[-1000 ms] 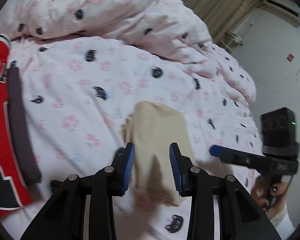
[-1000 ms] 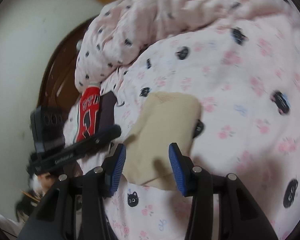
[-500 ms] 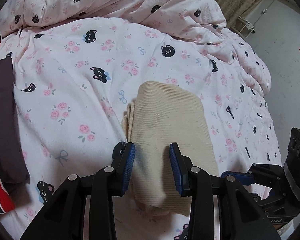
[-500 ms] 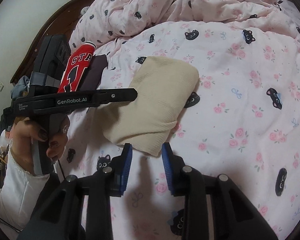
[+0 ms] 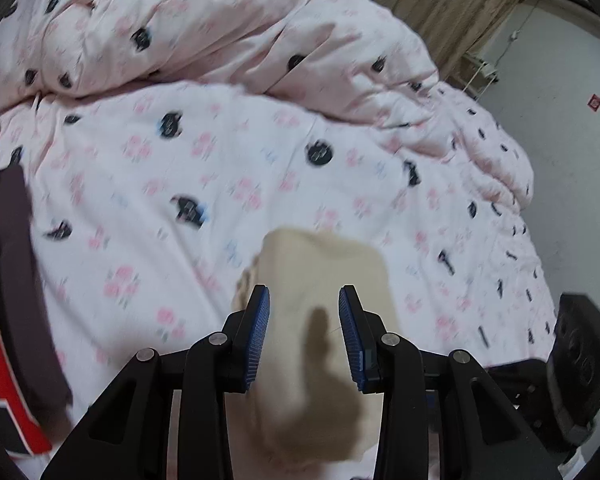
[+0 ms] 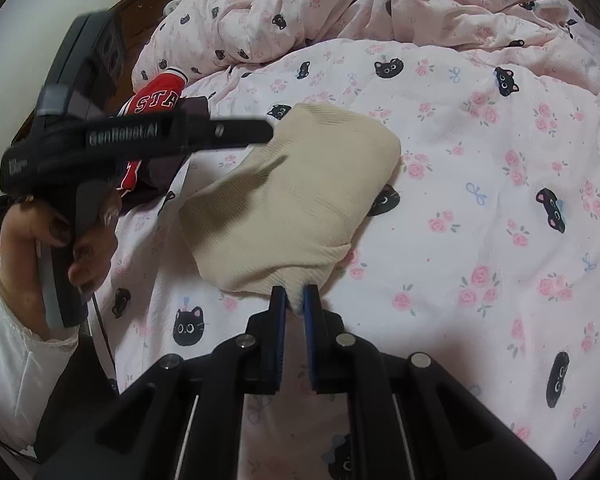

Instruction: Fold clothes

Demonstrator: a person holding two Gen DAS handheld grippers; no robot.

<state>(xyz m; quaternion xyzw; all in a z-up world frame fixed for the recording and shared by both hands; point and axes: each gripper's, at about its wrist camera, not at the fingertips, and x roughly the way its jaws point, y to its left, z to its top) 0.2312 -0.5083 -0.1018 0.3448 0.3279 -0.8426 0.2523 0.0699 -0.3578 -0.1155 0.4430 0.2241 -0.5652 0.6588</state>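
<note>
Readable text: "GenRobot.AI" in white on the side of my left gripper [image 6: 260, 132], seen from the right wrist view; smaller lettering at its rear is too blurred to read. Red jersey [image 6: 156, 98] shows white letters "STA", rest hidden behind the gripper body.

Folded beige sweater [image 6: 296, 200] lies on the bedspread [image 6: 500, 200], pink with roses and black cat faces. Jersey and a dark folded garment [image 5: 16, 264] sit at the bed's left side, well apart from the sweater.

Right gripper [image 6: 294, 300]: jaws nearly together, pinching the sweater's near corner; a bit of cloth shows between the blue pads.

Left gripper, own view [image 5: 302, 320]: jaws wide, nothing between them, over the sweater's [image 5: 324, 280] near end. Can't tell if it's touching the cloth; that view is motion-blurred. From the right wrist view its tip sits over the sweater's far left edge. My left hand [image 6: 60, 240] wraps the handle, white sleeve [image 6: 16, 360] below.

Rumpled duvet [image 6: 340, 8] bunched at the far side of the bed.
</note>
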